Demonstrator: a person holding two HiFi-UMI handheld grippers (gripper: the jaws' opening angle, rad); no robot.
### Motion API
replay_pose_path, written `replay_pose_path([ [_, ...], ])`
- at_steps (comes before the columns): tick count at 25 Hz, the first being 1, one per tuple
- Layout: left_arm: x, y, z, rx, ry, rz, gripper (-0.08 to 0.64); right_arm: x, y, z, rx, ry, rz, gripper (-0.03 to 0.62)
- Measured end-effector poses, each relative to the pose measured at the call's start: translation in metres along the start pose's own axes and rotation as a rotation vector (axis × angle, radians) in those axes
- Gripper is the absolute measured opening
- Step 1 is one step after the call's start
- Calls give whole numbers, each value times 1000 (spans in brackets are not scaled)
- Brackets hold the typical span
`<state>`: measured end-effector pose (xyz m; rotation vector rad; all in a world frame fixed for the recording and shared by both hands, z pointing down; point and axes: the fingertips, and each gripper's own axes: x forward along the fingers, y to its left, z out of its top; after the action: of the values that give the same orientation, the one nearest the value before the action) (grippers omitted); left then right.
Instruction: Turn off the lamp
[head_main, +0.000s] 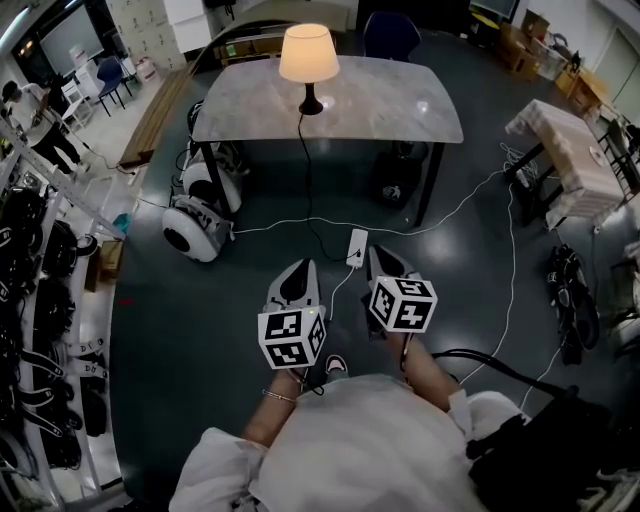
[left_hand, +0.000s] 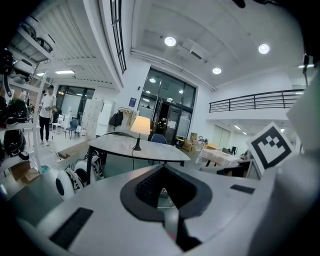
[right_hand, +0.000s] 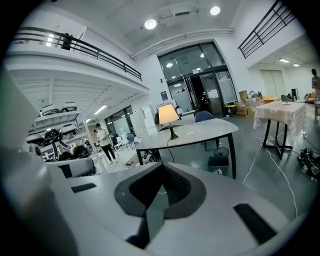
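Note:
The lamp (head_main: 308, 55) stands lit on the far side of a grey table (head_main: 400, 110), with a cream shade and a dark base. Its black cord (head_main: 305, 170) drops off the table toward a white power strip (head_main: 357, 247) on the floor. My left gripper (head_main: 299, 268) and right gripper (head_main: 384, 252) are held side by side over the floor, well short of the table, both shut and holding nothing. The lamp (left_hand: 140, 126) shows far ahead above the left gripper (left_hand: 162, 168), and the lamp (right_hand: 168, 115) is also far beyond the right gripper (right_hand: 161, 165).
White rounded machines (head_main: 195, 225) sit by the table's left legs and a black bin (head_main: 395, 185) stands under its right side. White cables (head_main: 480, 195) trail over the floor. A cloth-covered table (head_main: 570, 150) is at the right, racks of helmets (head_main: 40, 290) at the left, and a person (head_main: 30, 115) far left.

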<state>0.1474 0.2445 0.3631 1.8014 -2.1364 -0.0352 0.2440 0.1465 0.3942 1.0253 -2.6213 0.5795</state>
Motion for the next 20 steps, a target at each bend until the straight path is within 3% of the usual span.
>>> replay_pose_path([
  [12, 21, -5, 4, 20, 5, 30, 6, 23, -13, 0, 38, 10, 32, -2],
  [20, 30, 9, -4, -11, 18, 45, 6, 37, -18, -6, 34, 37, 21, -1],
])
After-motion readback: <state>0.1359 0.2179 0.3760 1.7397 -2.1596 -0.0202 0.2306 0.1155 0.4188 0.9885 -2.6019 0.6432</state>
